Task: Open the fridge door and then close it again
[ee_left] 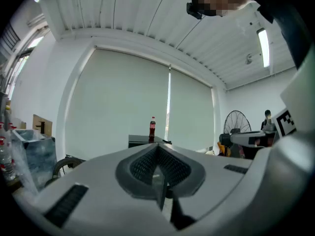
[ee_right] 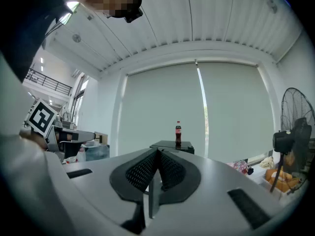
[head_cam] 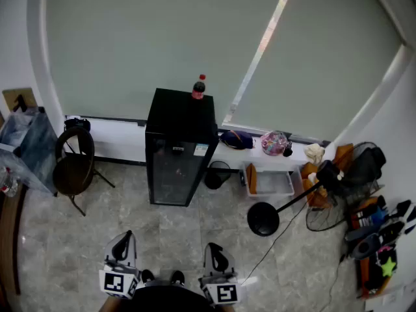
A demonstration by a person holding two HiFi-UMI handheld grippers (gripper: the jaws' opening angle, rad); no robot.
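Head view: the fridge [head_cam: 177, 155], a black cabinet with a glass door [head_cam: 174, 174], stands on the floor [head_cam: 195, 233] against the far wall under the blind [head_cam: 162, 38], with a bottle [head_cam: 199, 88] on its top. The door lies flush with the cabinet, so it looks shut. The left gripper [head_cam: 123, 240] and right gripper [head_cam: 214, 249] sit at the bottom edge, close to the person and well apart from the fridge. A chair [head_cam: 73, 168] stands to the fridge's left and a fan [head_cam: 312, 197] lies to its right.

Left gripper view: the fingers [ee_left: 140, 167] are pressed together with nothing between them. Beyond them only the fridge's top [ee_left: 145, 140] and the bottle [ee_left: 152, 128] show, far off.

Right gripper view: this gripper [ee_right: 156, 154] is also closed on nothing, its meshed pads meeting in one line. The fridge's top [ee_right: 173, 145] and the bottle [ee_right: 178, 133] stand straight ahead in the distance.

As I judge it, no part of the task is done. What is left is the walk up to the fridge, a hold on the door's edge or handle, which I cannot make out from here, the pull open and the push shut.
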